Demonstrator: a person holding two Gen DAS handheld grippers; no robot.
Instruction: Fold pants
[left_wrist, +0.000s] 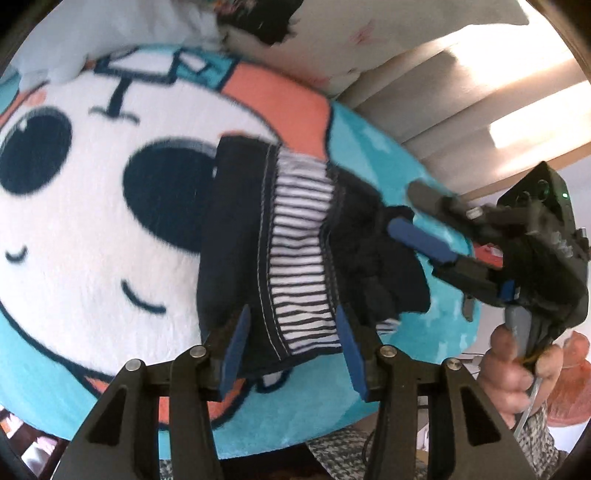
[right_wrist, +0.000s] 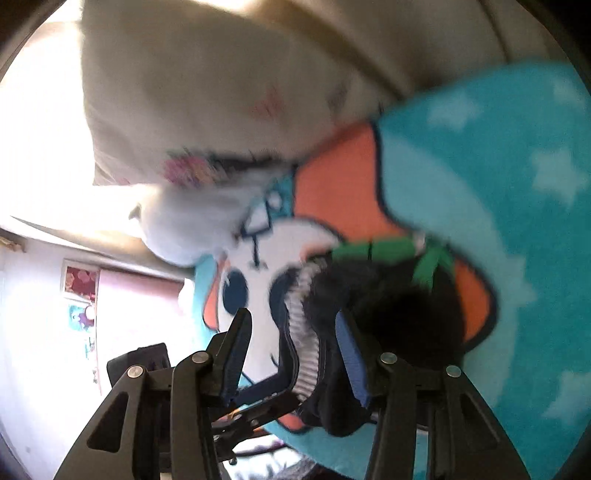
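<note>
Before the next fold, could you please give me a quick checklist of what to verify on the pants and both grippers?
1. Pants lie on the cartoon blanket: ok.
2. Left gripper open, straddling the striped waistband: ok.
3. Right gripper open: ok.
4. Right gripper holds fabric: not ok.
5. Pants lie flat and smooth: not ok, bunched on the right.
6. Legs aligned: cannot tell.
</note>
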